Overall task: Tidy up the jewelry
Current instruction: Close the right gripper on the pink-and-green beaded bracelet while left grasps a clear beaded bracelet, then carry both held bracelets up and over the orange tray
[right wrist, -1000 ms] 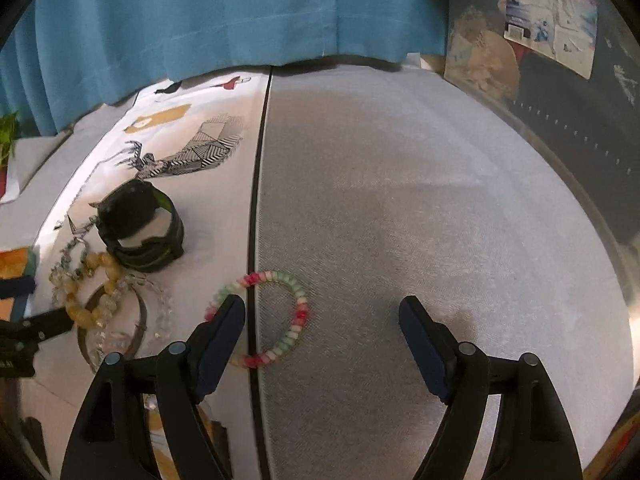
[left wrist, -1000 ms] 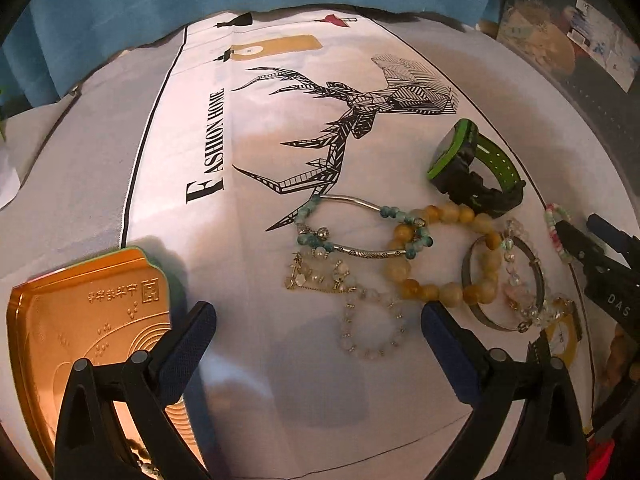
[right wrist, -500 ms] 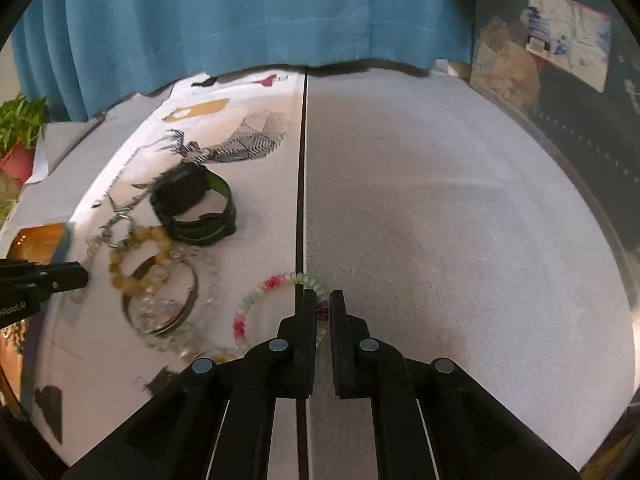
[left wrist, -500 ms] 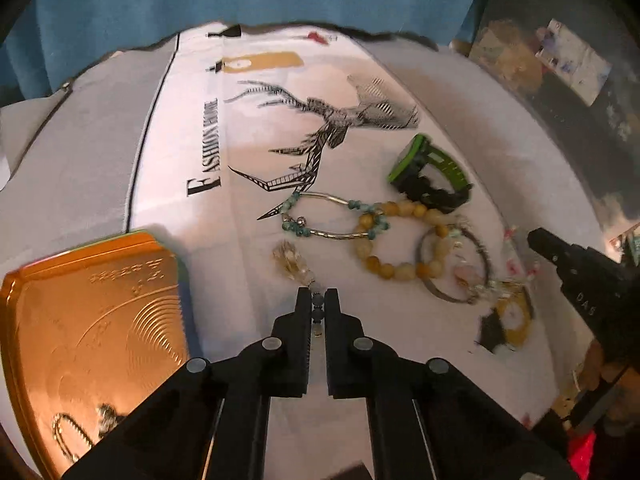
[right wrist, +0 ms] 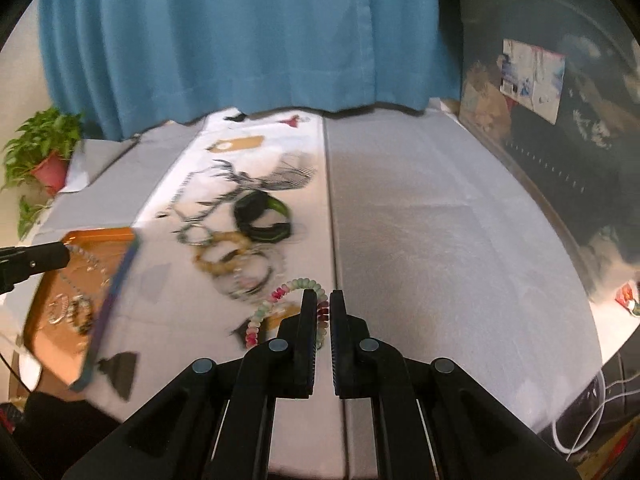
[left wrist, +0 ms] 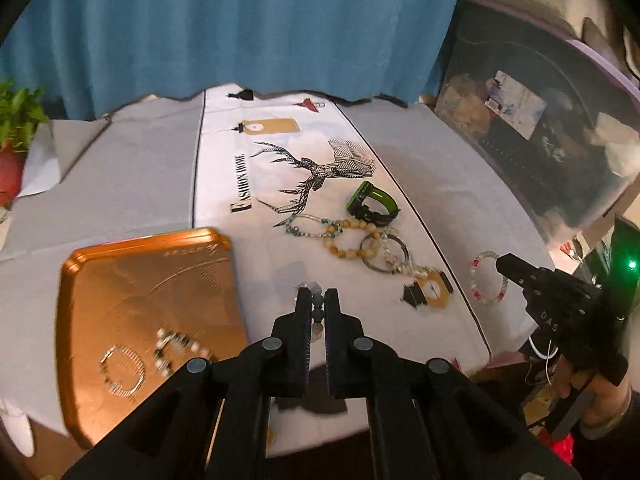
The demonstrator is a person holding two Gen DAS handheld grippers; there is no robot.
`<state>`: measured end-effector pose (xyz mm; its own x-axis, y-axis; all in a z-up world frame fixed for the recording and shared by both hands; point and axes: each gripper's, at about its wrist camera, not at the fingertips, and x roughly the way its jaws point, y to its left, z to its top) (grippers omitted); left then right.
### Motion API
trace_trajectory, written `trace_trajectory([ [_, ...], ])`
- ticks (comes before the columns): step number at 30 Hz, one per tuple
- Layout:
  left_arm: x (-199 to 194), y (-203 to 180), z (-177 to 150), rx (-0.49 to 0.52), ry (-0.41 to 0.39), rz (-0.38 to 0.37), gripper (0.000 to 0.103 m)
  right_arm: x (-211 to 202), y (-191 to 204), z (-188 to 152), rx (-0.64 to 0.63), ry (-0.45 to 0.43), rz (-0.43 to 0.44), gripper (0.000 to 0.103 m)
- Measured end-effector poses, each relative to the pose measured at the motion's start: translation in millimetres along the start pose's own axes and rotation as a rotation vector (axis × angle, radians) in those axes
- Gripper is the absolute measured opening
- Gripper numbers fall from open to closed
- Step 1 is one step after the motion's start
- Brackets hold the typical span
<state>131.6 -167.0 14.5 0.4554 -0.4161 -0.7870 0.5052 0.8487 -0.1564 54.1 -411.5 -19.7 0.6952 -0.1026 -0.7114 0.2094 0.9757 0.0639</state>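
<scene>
My left gripper [left wrist: 318, 297] is shut on a pale clear-bead bracelet [left wrist: 318, 307] and holds it above the cloth, just right of the orange tray [left wrist: 120, 264], which holds some jewelry [left wrist: 168, 350]. My right gripper [right wrist: 324, 300] is shut on a pastel pink-and-green bead bracelet [right wrist: 280, 300], lifted off the table; that bracelet also shows in the left wrist view [left wrist: 486, 278]. On the white deer-print cloth lie a green-black watch [left wrist: 372, 204], a yellow bead bracelet [left wrist: 350, 240], a turquoise bangle [left wrist: 308, 228] and a metal bangle [left wrist: 384, 254].
A blue curtain [left wrist: 240, 32] hangs behind the table. A potted plant [right wrist: 44, 152] stands at the far left. Dark clutter and a bin [left wrist: 540, 128] stand to the right. Grey tablecloth [right wrist: 440, 220] covers the right half.
Both grippers went from open to shut on bracelets, then lifted them off the table. The left one has moved towards the orange tray.
</scene>
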Motion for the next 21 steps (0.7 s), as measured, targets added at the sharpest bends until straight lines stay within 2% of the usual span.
trace_trajectory([
  [5,-39.2,0.9,-33.4,-0.004,-0.019,0.018,0.004,-43.7,32.3,-17.0,-0.056,-0.022,0.065,0.007],
  [11,-78.9,6.6,-82.4,-0.025,-0.031,0.043,0.004,-87.6,79.0,-57.3,-0.134,-0.006,0.155,0.007],
  [21,-131.3,14.3,-162.2,-0.069,-0.045,0.069,0.004,-132.2,138.0,-116.6,-0.233,0.041,0.251,0.007],
])
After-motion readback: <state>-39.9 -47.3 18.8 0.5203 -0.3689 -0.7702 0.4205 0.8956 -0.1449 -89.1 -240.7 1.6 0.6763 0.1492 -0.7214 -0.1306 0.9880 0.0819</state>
